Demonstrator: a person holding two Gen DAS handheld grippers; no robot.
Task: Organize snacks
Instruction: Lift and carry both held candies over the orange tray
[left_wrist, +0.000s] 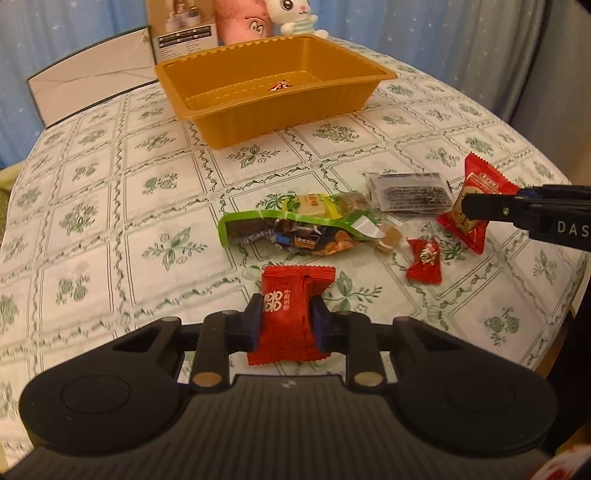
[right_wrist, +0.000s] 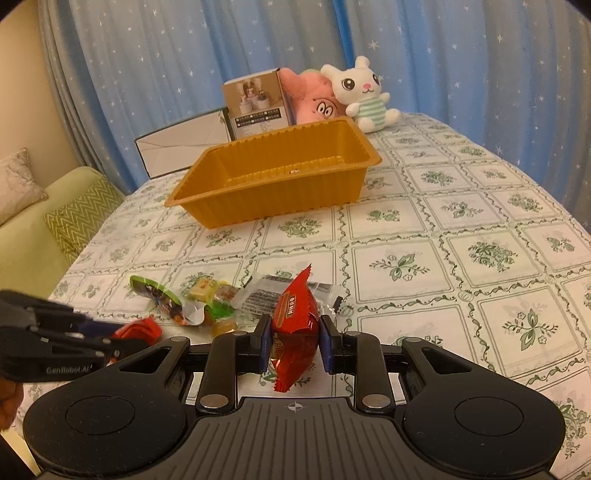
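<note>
My left gripper (left_wrist: 286, 319) is shut on a red square snack packet (left_wrist: 291, 314), held just above the tablecloth. My right gripper (right_wrist: 295, 341) is shut on a red foil snack pouch (right_wrist: 295, 325); in the left wrist view that pouch (left_wrist: 476, 184) shows at the right, clamped by the right gripper (left_wrist: 471, 210). An orange plastic tray (left_wrist: 273, 110) stands at the far side with one small wrapped candy (left_wrist: 279, 86) inside; it also shows in the right wrist view (right_wrist: 280, 195). Loose snacks lie between: a green bag (left_wrist: 288, 229), a clear dark-printed packet (left_wrist: 410, 192), a small red candy (left_wrist: 424, 260).
A white box (right_wrist: 181, 151), a printed carton (right_wrist: 258, 103), a pink plush (right_wrist: 314, 99) and a white rabbit plush (right_wrist: 365, 96) stand behind the tray. A green sofa (right_wrist: 44, 236) is left of the table. Blue curtains hang behind.
</note>
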